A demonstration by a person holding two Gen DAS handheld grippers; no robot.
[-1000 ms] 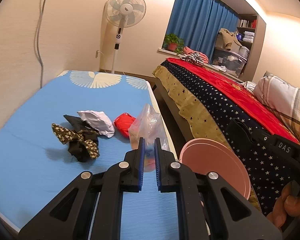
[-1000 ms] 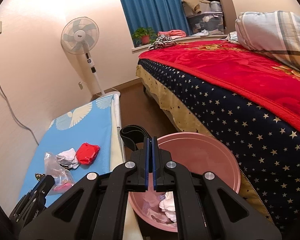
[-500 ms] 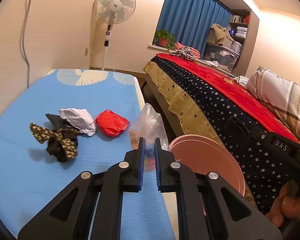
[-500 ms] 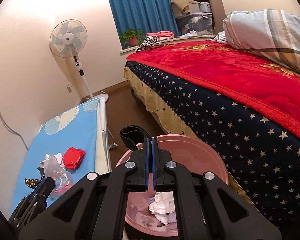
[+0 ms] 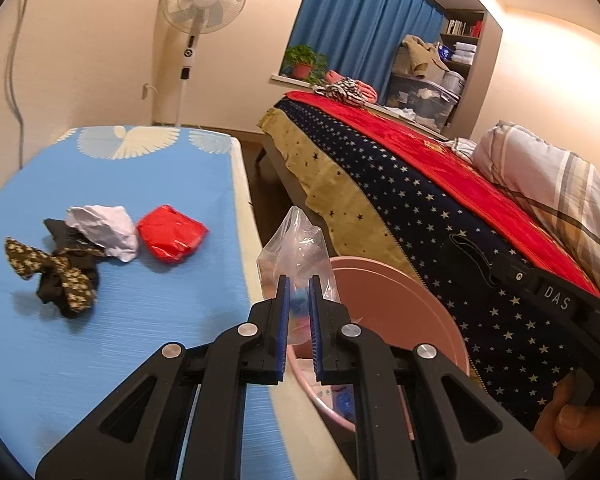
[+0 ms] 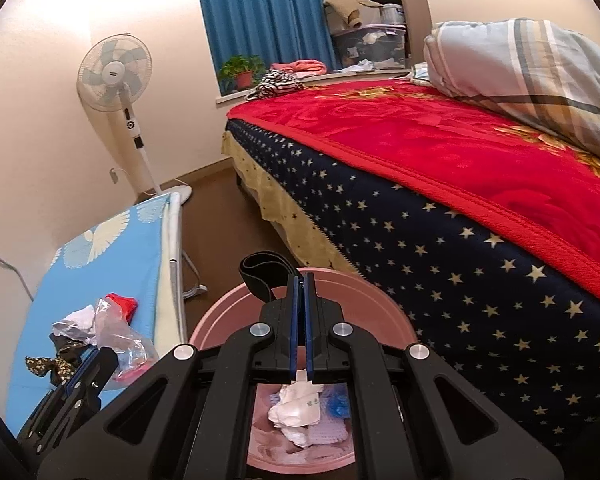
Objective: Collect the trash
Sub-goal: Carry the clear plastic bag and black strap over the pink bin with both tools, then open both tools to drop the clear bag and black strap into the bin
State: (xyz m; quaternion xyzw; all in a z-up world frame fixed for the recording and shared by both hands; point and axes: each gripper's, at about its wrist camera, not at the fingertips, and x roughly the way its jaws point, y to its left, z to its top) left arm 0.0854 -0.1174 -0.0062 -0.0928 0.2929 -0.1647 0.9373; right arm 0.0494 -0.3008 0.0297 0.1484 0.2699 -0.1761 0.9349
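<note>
The left gripper [image 5: 299,322] jaws grip a clear bag [image 5: 296,256] standing upright above them, over the desk [image 5: 148,320] edge beside the pink bin [image 5: 400,300]. Left of them lie red wrapper [image 5: 171,233], white paper [image 5: 104,229] and dark cloth [image 5: 58,270]. The right gripper [image 6: 300,328] jaws pinch the bin's rim.

Clear plastic bag [image 5: 296,256], crumpled, something red and blue inside, stands upright, pinched low down between the left gripper [image 5: 299,292] fingers, over the gap between blue mat edge and pink bin [image 5: 404,300]. Bin is round and open, on the floor beside the bed, with white crumpled paper [image 6: 298,408] and a blue scrap inside. On the mat: red wrapper [image 5: 171,239], white paper wad [image 5: 104,230] just beside it, dark floral cloth scrap [image 5: 56,272] touching the wad.
</note>
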